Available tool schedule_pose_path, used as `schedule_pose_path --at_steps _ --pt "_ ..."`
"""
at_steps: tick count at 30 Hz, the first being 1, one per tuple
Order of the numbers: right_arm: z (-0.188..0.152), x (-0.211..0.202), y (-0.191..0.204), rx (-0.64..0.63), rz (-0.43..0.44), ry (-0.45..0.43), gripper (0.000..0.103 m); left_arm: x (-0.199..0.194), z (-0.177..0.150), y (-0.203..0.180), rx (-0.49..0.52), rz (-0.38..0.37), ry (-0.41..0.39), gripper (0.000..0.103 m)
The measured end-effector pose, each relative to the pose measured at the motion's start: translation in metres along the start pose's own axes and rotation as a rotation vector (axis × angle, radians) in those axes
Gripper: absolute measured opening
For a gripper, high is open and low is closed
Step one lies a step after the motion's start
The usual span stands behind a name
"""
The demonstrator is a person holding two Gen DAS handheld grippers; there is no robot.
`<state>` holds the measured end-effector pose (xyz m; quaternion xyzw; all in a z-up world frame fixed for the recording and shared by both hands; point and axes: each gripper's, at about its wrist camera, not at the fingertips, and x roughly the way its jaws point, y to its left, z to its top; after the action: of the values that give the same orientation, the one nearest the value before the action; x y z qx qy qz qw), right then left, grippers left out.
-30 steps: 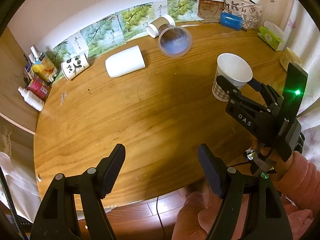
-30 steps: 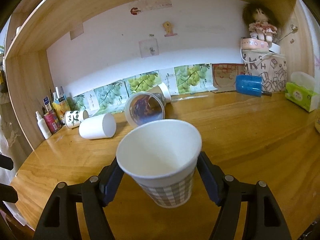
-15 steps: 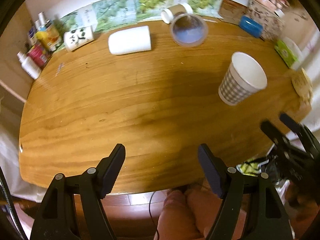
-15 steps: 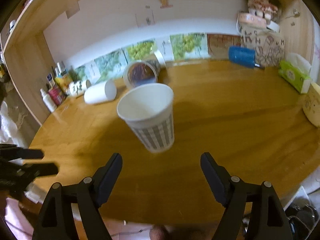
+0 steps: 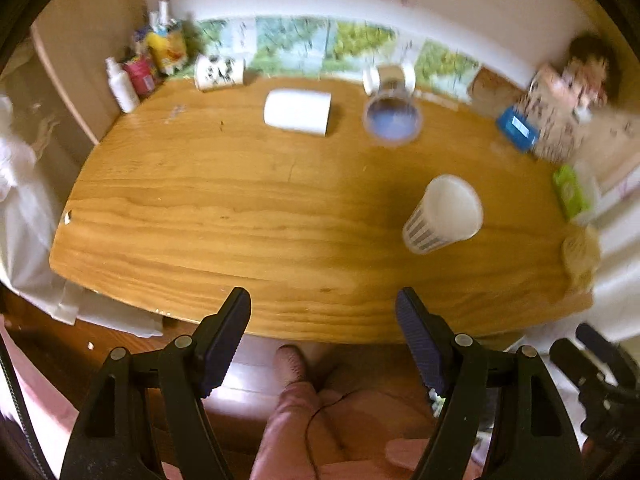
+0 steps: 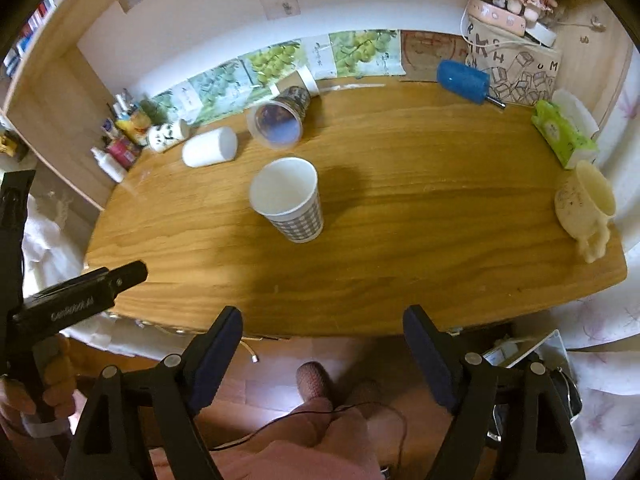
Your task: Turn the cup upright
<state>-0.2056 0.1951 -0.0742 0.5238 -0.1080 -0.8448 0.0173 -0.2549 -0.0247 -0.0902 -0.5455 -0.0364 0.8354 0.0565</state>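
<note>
My checked paper cup (image 6: 289, 200) stands upright on the table (image 6: 400, 240); both my grippers (left (image 5: 323, 338), right (image 6: 322, 354)) gape wide, holding nothing.

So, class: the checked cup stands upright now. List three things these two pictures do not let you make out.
- Left view: motion blur hides the pattern on the checked cup.
- Right view: the plain white cup shows only its side and base, so its inside is hidden.
- Right view: the clear cup partly covers a cup behind it.

We see a glossy varnished wood table (image 6: 400, 216), matt paper cup (image 6: 290, 204) w/ checked print, clear smooth plastic cup (image 6: 278, 122), matt black plastic fingers (image 6: 218, 354).
</note>
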Motion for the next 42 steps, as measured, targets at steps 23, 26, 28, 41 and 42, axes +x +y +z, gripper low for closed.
schedule_pose_path --at_steps 23,26,28,41,42 --pt "-0.035 -0.102 0.013 -0.053 -0.014 -0.423 0.102 -0.116 -0.057 -0.032 0.075 0.137 -0.538 0.102" --pt "-0.039 -0.103 0.014 -0.072 -0.020 -0.435 0.103 -0.119 -0.064 -0.035 0.086 0.142 -0.564 0.102" --pt "-0.042 -0.105 0.014 -0.082 -0.024 -0.442 0.103 -0.122 -0.067 -0.037 0.092 0.152 -0.586 0.102" --pt "-0.050 -0.116 0.008 -0.055 -0.045 -0.496 0.103 -0.134 -0.075 -0.046 0.134 0.118 -0.663 0.102" --pt "-0.050 -0.117 0.008 -0.055 -0.044 -0.496 0.103 -0.134 -0.075 -0.046 0.137 0.115 -0.663 0.102"
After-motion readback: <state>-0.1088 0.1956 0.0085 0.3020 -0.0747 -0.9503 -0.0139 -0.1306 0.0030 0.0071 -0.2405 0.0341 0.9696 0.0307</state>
